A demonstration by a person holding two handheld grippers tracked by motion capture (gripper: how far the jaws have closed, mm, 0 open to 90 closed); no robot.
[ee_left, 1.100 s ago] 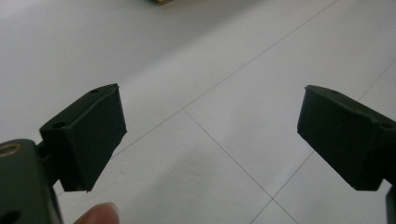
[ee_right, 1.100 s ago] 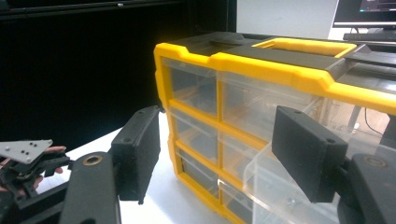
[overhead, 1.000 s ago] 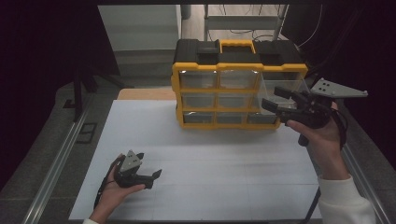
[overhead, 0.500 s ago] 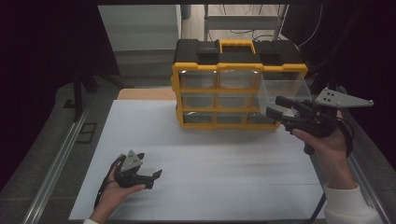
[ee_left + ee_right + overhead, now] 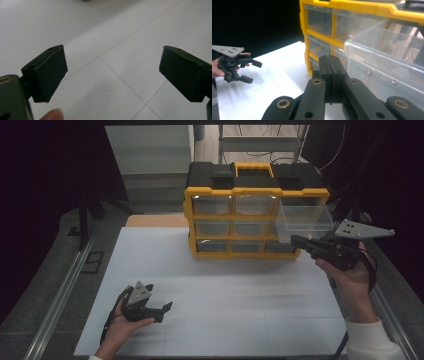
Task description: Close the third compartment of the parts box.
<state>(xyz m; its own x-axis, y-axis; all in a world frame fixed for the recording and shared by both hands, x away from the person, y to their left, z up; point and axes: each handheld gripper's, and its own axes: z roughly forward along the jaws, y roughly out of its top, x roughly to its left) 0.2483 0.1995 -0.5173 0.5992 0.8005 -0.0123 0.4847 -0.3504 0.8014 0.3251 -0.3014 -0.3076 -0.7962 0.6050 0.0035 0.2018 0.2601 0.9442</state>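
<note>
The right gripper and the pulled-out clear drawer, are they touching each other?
Cannot tell. In the right gripper view the shut right gripper overlaps the clear drawer, with no contact or gap plain. In the high view the gripper's tip sits under the drawer's front.

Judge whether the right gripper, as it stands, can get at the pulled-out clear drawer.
Probably yes: the right gripper sits just beneath the clear drawer, nothing between them. But its fingers are shut, so they must open before gripping.

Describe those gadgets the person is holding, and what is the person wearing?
Each is a black hand-held gripper with two blocky black jaws on linked bars with brass-coloured rivets. The right hand-held gripper and the left hand-held gripper each carry a grey three-cornered plate with small holes on top, and thin black cables trail from them. A white sleeve cuff covers the right wrist.
</note>
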